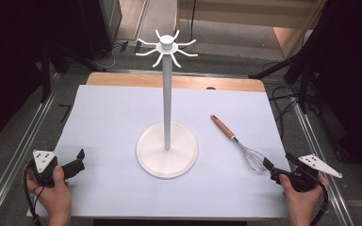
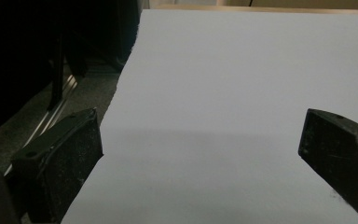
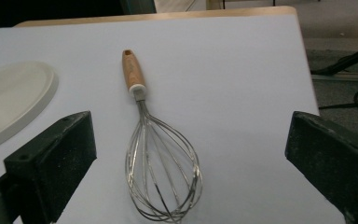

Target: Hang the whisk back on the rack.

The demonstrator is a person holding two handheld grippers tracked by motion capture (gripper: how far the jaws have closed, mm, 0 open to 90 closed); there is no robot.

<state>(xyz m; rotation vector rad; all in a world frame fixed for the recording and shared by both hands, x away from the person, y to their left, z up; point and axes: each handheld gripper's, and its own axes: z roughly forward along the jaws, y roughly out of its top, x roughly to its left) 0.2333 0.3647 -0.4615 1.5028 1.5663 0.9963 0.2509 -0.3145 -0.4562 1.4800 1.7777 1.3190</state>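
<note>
A whisk [image 3: 161, 154] lies flat on the table's right, just beyond the released right gripper [image 3: 186, 158]; the left gripper [image 1: 70, 167] rests released, near-left.

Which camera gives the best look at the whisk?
The right gripper view: the whisk lies close, wires and wooden handle clear. The high view shows it small, right of the stand.

I find nothing to read anywhere around my hands: no lettering, label, brand, number or sign that I can make out.
</note>
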